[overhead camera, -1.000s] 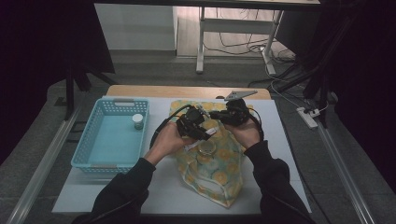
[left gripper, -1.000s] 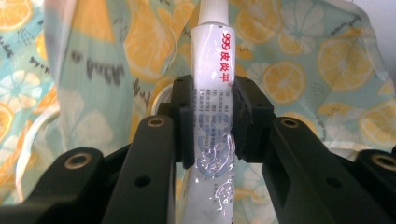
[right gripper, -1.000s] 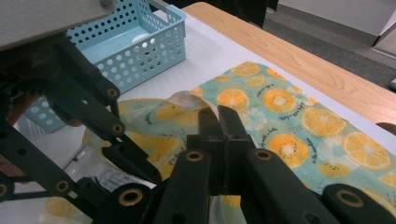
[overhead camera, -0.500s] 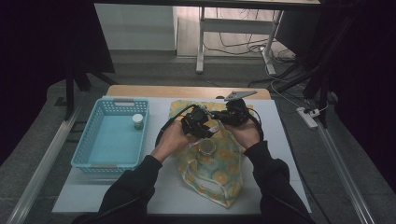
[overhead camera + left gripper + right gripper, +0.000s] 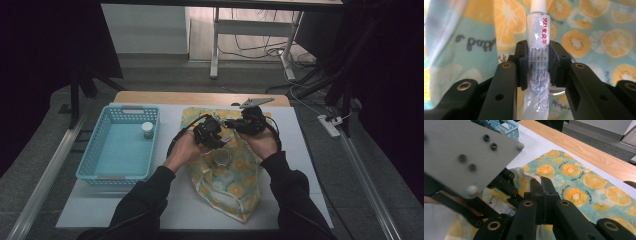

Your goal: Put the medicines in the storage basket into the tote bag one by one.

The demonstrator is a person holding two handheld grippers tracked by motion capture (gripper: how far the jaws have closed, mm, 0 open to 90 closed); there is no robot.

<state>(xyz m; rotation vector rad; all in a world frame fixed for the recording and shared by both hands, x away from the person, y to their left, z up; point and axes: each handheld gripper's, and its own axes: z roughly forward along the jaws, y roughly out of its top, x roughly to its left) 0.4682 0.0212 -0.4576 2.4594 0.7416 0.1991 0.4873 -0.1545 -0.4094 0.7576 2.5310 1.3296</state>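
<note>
A white tube with red and black print stands upright between the pads of my left gripper, which is shut on it. Behind the tube lies a pale green bag printed with orange slices. In the high view the left gripper hangs over the bag's upper part, close to my right gripper. The right gripper has its jaws pressed together on a fold of the bag's rim. A round lidded thing shows at the bag's middle.
A light blue basket stands at the left on the white table top, with a small white jar in its far corner. A wooden strip runs along the far edge. The left gripper's grey plate looms close in the right gripper view.
My left gripper with the tube has sunk a little and shifted right, closer to the bag. The right gripper has kept still.
</note>
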